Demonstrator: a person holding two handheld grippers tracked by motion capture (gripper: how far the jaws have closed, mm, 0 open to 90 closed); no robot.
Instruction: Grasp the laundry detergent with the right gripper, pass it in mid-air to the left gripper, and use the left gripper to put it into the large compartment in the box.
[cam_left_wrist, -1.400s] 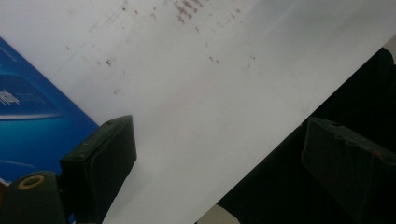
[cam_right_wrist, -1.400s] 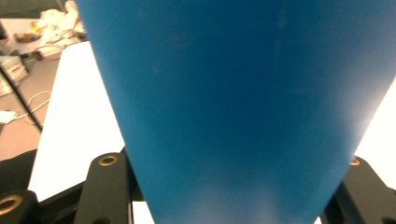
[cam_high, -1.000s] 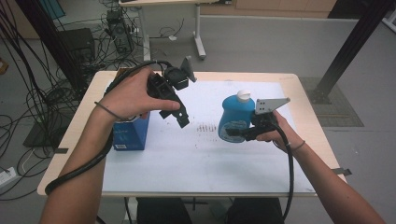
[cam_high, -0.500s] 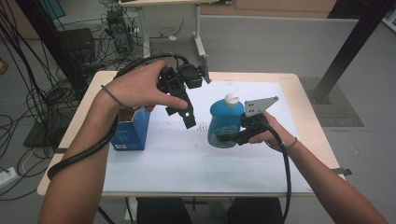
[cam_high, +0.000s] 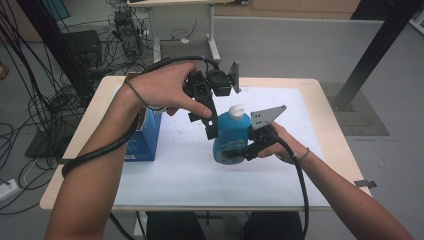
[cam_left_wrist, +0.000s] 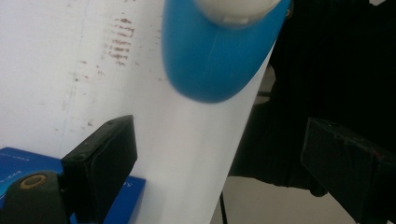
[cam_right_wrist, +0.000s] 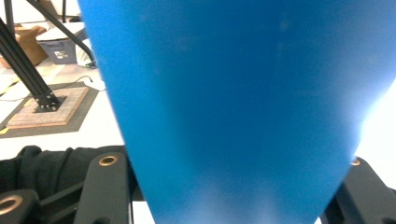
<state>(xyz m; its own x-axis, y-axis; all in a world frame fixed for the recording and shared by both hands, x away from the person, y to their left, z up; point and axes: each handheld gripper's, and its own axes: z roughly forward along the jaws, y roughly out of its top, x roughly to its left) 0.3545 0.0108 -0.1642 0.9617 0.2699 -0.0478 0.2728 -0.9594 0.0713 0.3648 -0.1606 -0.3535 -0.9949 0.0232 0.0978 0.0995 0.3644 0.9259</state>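
The right gripper (cam_high: 239, 151) has its fingers pinching the blue bottle (cam_high: 231, 132), held up above the tabletop (cam_high: 310, 130). The left gripper (cam_high: 211, 127) comes down beside its white cap (cam_high: 236, 109), fingers spread wide. It looks like cap-opening time. Next, those fingers need to close around the cap.

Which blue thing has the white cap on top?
The blue bottle, held in the right gripper. The blue box at the table's left has flat sides and no cap.
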